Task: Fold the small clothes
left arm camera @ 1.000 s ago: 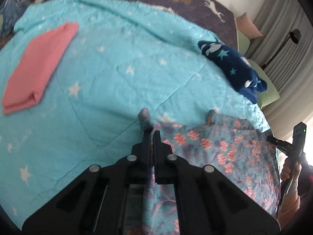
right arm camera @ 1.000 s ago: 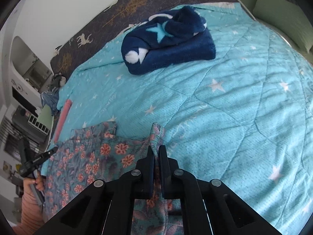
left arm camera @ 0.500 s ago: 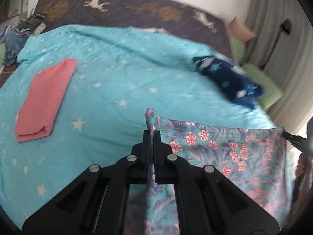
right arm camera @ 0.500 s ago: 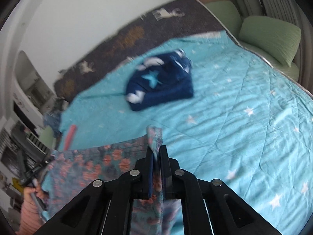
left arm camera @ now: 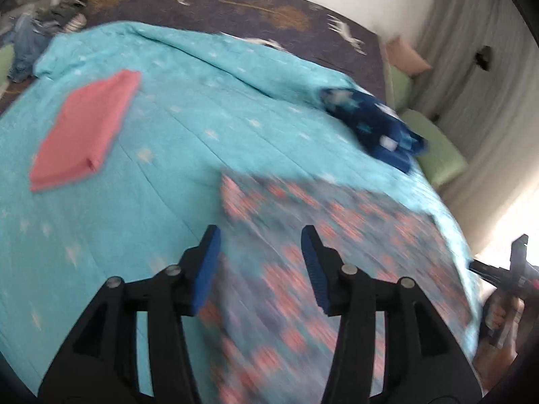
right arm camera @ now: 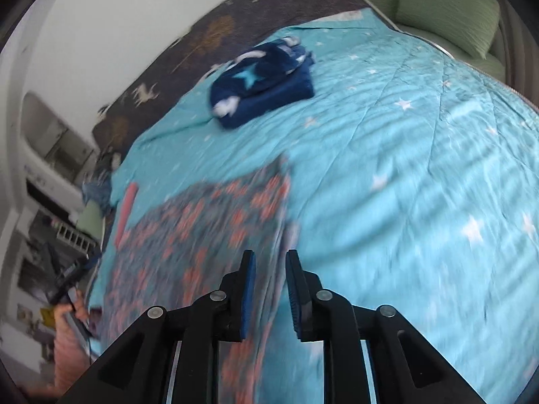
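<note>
A floral garment (left arm camera: 316, 235) in blue-grey with coral flowers lies spread on the turquoise star quilt (left arm camera: 175, 141), blurred by motion. My left gripper (left arm camera: 261, 232) hovers over its left edge with jaws opening and nothing pressed between the pads. In the right wrist view the same floral garment (right arm camera: 209, 229) lies left of centre. My right gripper (right arm camera: 270, 256) is above its right edge, jaws opening a little, pads clear of the cloth. Each gripper shows small in the other's view, held in a hand (left arm camera: 498, 313).
A folded pink cloth (left arm camera: 84, 128) lies on the quilt's left. A folded navy star blanket (right arm camera: 262, 77) sits near the far side. A dark deer-print sheet (left arm camera: 235, 3) covers the bed's head, green cushions (right arm camera: 448, 13) lie at the right, and curtains (left arm camera: 488, 54) hang beyond.
Both grippers were shut on the floral garment's corners and lifted it taut; now both have opened and let go, and the garment lies flat on the quilt as the grippers pull back.
</note>
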`<move>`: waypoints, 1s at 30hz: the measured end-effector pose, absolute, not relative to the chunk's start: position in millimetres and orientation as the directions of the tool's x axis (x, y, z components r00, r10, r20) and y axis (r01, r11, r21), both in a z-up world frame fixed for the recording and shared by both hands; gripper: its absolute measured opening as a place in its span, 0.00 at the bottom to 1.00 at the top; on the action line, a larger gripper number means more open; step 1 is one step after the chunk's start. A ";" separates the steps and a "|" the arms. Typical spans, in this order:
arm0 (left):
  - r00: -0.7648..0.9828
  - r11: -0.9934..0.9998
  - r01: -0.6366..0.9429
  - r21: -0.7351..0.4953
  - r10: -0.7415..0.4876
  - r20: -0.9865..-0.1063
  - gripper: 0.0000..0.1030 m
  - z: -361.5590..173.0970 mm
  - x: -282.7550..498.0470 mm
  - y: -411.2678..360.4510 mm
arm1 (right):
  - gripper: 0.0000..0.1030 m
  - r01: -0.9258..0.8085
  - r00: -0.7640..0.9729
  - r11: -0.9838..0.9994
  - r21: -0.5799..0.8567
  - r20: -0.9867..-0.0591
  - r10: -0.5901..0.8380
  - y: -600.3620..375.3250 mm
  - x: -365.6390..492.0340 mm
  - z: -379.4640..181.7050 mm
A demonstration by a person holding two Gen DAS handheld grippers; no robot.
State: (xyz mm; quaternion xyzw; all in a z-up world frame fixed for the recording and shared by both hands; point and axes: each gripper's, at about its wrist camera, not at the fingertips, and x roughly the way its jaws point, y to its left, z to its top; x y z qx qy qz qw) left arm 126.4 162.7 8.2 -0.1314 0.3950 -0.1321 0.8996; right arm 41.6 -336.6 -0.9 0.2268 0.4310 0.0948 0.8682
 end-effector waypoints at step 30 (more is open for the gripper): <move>0.645 0.964 0.088 -0.249 -0.246 -0.723 0.59 -32.9 2.4 124.2 | 0.23 -0.206 0.445 0.914 0.350 -0.798 0.406 -191.7 -7.1 -26.6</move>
